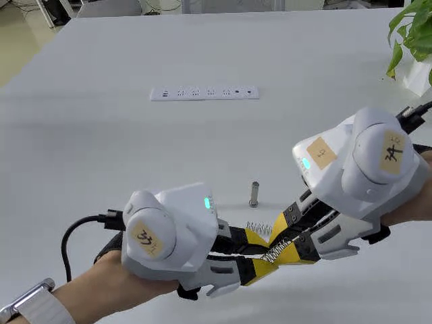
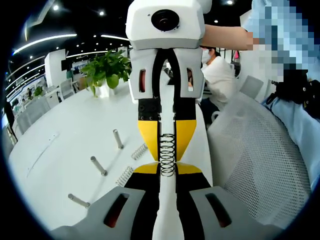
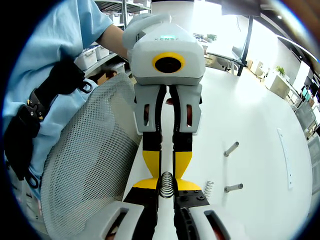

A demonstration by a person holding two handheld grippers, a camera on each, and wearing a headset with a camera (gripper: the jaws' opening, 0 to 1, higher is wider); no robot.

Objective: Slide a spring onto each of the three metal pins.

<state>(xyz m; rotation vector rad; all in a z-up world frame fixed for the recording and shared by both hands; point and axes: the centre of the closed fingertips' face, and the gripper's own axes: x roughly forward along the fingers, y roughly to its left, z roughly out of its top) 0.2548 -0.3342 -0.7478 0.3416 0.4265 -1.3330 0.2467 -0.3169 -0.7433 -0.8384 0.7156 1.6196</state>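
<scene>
**Setting.** A wide white table [image 1: 101,135] in an open office is being used as the bench.

**Item 1, left gripper [image 1: 260,265].** Its jaws are being held drawn in almost to closing. One end of a spring [image 1: 277,250] is being pinched between the yellow tips.

**Item 2, right gripper [image 1: 291,241].** It is being presented tip to tip against the left, with the jaws likewise narrowed. The other end of the same spring is being clamped, so the coil is being shared between the two, apparently just above the table.

**Handling, as judged.** The spring is being taken as light, thin-wired and lively. It is being rated apt to bow, flick out or roll away if squeezed on its middle coils. A hold across the last turns at one end only is being advised, so that the bore is being left free for a pin.

**Item 3, three pins [image 2: 98,166].** They are being seen bare on the table near the tips, spaced apart in a row. Whether they are upright or lying cannot be told with confidence. They are being judged short, stiff, smooth and liable to shift if nudged.

**Item 4, two loose springs [image 2: 139,150].** They are lying beside the pins, untouched.

**Item 5, outlying.** A power strip [image 1: 204,93] is lying well beyond, a plant [image 1: 412,34] is standing at the far corner, and a mesh chair [image 3: 85,165] is standing at the table's edge.
</scene>
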